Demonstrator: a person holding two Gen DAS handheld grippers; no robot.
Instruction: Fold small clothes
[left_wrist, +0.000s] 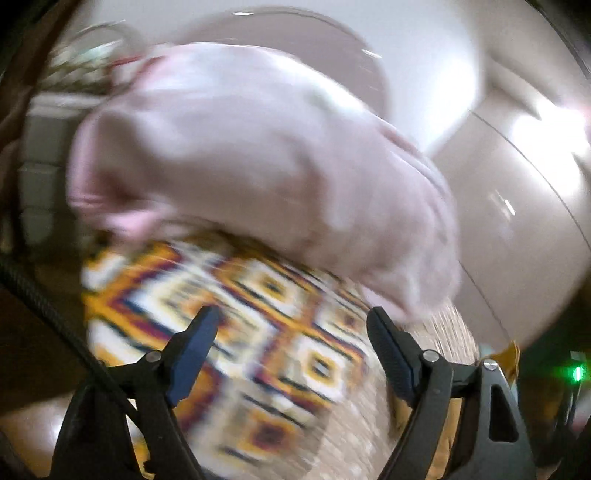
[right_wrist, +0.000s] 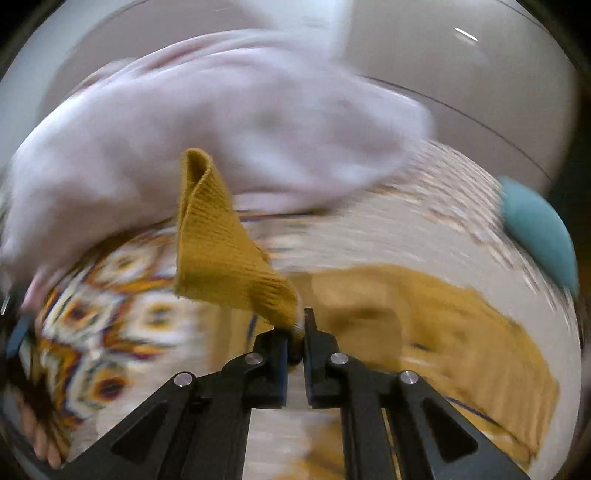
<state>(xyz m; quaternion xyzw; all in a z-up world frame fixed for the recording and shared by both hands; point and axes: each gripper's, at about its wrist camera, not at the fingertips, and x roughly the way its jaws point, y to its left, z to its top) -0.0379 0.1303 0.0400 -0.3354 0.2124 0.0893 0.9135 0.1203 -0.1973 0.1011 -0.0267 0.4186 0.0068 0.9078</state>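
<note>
A pale pink garment (right_wrist: 207, 125) lies heaped across the far side of the patterned cloth (left_wrist: 236, 314), and the mustard knit (right_wrist: 436, 332) (blurred, so probably 1 small piece) trails right. The right gripper (right_wrist: 295, 332) is clenched on its corner, which stands up-left from the tips; the left gripper (left_wrist: 291, 332) gapes empty, pink bulk just ahead.

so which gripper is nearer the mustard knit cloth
Right. The right gripper is clamped on a corner of the mustard knit cloth; the left gripper hangs open over the patterned mat.

Wide-apart, empty left gripper (left_wrist: 291, 325) above patterned cloth (left_wrist: 229, 295), pink garment (left_wrist: 251, 177) beyond
</note>
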